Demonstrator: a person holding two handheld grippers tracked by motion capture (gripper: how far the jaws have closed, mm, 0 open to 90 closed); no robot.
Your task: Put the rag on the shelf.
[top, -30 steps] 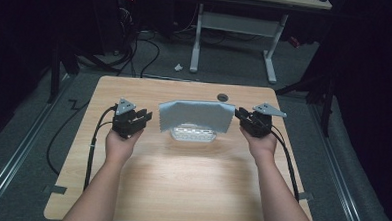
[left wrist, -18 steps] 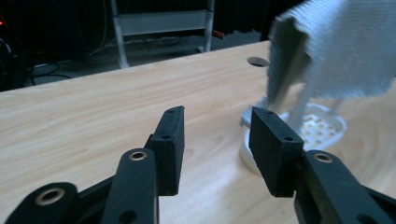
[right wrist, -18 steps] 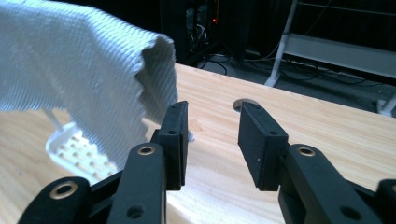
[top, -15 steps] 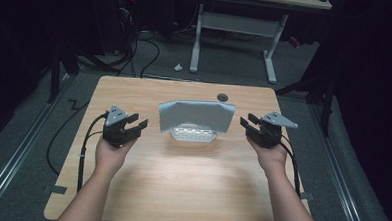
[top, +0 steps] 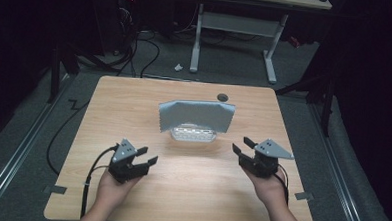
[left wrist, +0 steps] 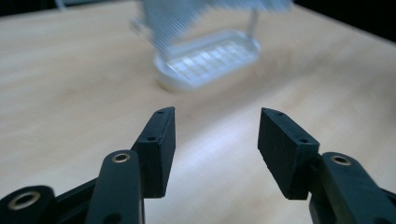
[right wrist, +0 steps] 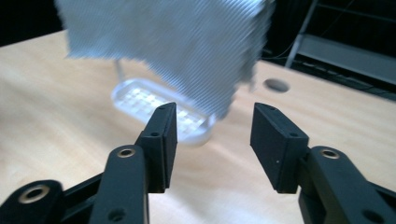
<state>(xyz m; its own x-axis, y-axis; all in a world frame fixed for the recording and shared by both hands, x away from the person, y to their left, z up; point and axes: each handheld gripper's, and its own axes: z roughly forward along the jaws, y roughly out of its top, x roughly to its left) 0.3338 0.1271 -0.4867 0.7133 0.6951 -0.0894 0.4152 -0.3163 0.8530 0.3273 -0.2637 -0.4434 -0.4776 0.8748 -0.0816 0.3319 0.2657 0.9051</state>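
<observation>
The grey cloth [top: 196, 115] hangs draped over a small white rack [top: 193, 135] with a grid-patterned base, ahead of and between the two hand-held grippers, well apart from both. The left hand-held gripper [top: 142, 161] hovers low over the tabletop [top: 134, 98] with its jaws spread and empty; in the left gripper view the rack base [left wrist: 210, 58] lies straight ahead beyond the gap. The right hand-held gripper [top: 241, 145] is likewise spread wide and holds nothing, and in the right gripper view the cloth's lower corner [right wrist: 224, 100] hangs just past its jaws.

The cloth looks settled, so the step in hand seems to be clearing away from it. To do that well, keep both sets of jaws open and level, stay clear of the hanging edges, and avoid brushing the light rack, which would probably tip easily.
</observation>
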